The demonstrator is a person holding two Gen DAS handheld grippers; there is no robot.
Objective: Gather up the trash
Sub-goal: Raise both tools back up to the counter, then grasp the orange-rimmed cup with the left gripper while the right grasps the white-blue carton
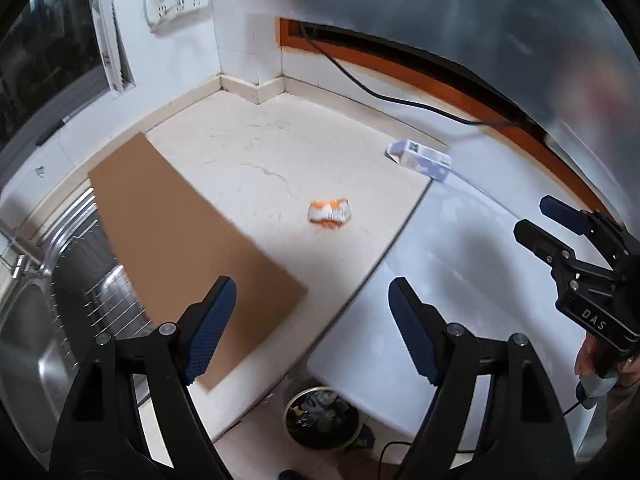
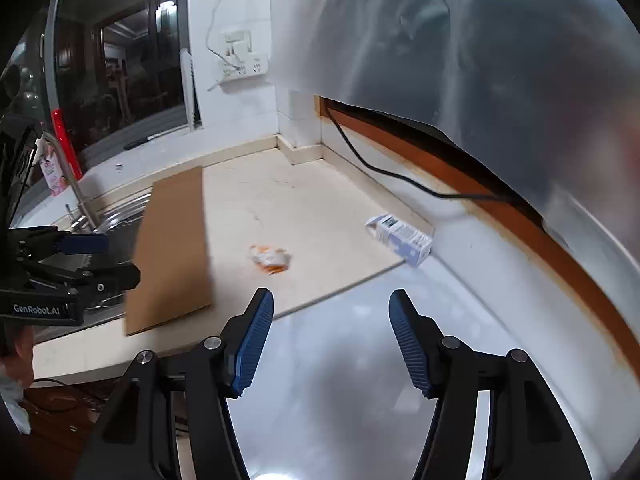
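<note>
A crumpled orange and white wrapper (image 1: pixel 329 215) lies on the cream counter; it also shows in the right wrist view (image 2: pixel 270 259). A white and purple carton (image 1: pixel 420 158) lies on its side near the back wall, also seen from the right wrist (image 2: pixel 400 239). A trash bin (image 1: pixel 322 418) with dark rubbish stands on the floor below the counter edge. My left gripper (image 1: pixel 312 320) is open and empty, held above the counter's front. My right gripper (image 2: pixel 331 338) is open and empty over the shiny white surface; it also shows in the left wrist view (image 1: pixel 536 220).
A brown cardboard sheet (image 1: pixel 176 240) lies on the counter and overhangs the steel sink (image 1: pixel 44 320). A tap (image 2: pixel 72 184) stands by the sink. A black cable (image 1: pixel 360 84) runs along the back wall. Wall sockets (image 1: pixel 176 0) are above the corner.
</note>
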